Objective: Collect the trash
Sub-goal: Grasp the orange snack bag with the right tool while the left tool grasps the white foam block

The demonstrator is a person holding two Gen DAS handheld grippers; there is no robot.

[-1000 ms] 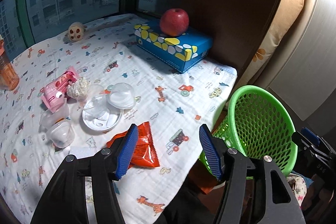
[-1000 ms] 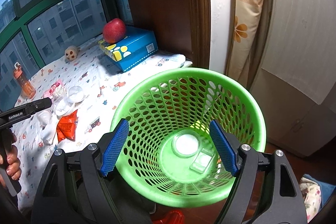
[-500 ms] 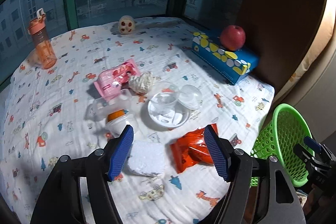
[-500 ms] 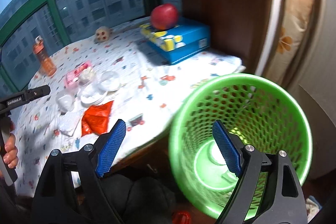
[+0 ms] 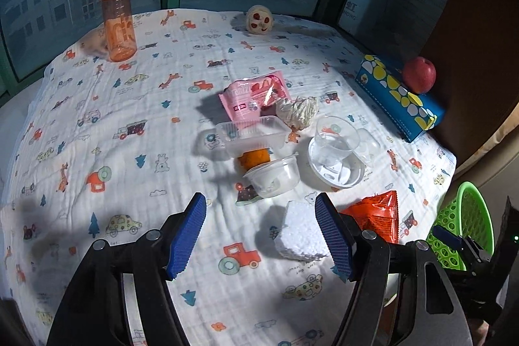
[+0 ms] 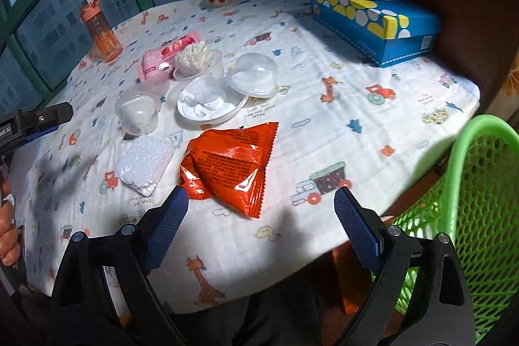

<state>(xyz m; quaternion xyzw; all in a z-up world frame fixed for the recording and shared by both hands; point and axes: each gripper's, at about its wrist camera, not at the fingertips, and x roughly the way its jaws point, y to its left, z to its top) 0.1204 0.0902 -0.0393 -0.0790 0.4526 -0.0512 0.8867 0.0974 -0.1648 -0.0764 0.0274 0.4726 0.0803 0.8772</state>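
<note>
A printed tablecloth (image 5: 129,106) carries the trash; the green basket (image 6: 480,184) stands off its right edge. The right gripper (image 6: 259,216), jaws just widened, gapes empty near the orange wrapper (image 6: 233,164). The left gripper (image 5: 259,229) hangs open, empty, beside the foam block (image 5: 298,232).

Open cloth (image 5: 107,171) at my left offers free passage. Ahead, clear containers (image 5: 272,174), foam block (image 5: 300,235) and orange wrapper (image 6: 230,164) crowd the middle; green basket (image 6: 480,216) blocks the right edge.
</note>
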